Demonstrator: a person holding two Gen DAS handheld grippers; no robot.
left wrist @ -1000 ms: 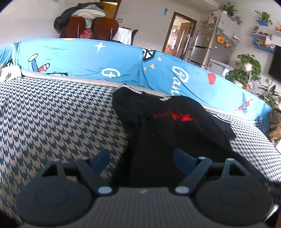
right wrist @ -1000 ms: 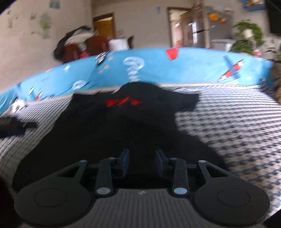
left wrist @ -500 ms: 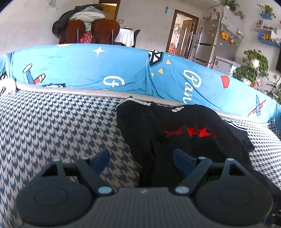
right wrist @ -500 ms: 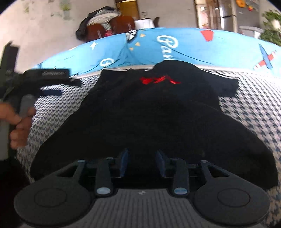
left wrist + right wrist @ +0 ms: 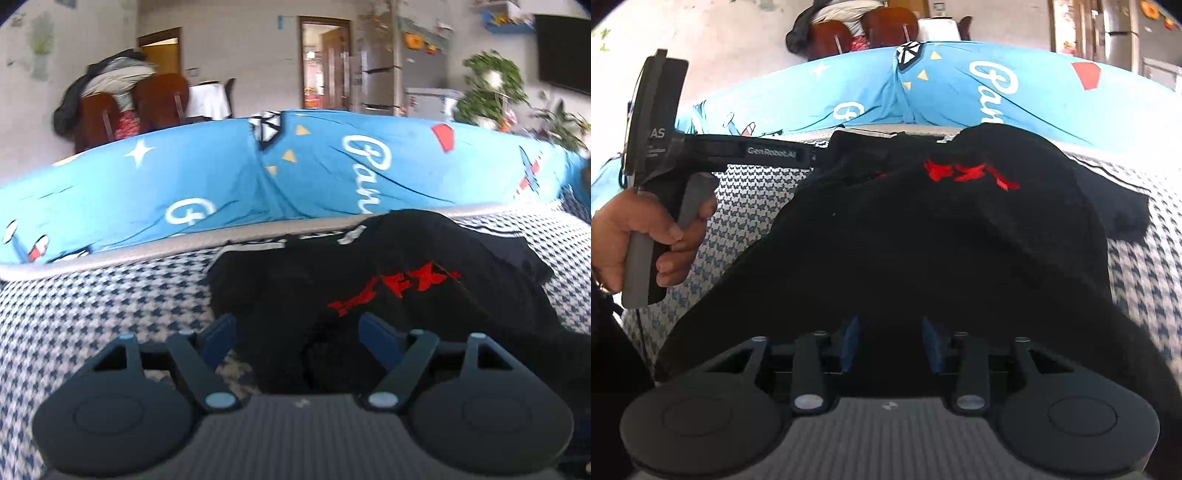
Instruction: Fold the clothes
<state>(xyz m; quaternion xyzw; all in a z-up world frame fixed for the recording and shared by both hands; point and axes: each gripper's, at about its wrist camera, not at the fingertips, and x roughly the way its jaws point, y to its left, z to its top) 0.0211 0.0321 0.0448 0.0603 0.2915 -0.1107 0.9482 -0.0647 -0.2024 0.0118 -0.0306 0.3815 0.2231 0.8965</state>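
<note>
Currently: black shirt (image 5: 388, 295) lies rumpled on the checked cover (image 5: 92, 314), just before the blue cushion (image 5: 184, 184).
Left gripper (image 5: 297, 328) closing, wide, over the shirt's edge; right gripper (image 5: 891, 341) opening, shirt between, grip undetermined.

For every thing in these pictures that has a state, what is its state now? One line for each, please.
Black T-shirt: lies on the houndstooth cover, rumpled, not neatly folded.
Left tongs: closing, pads not pressing the shirt's edge below them.
Right tongs: opening, shirt cloth between the pads, no clear grip.
Doorway: open.
Blue sheet: draped over the sofa back.
</note>
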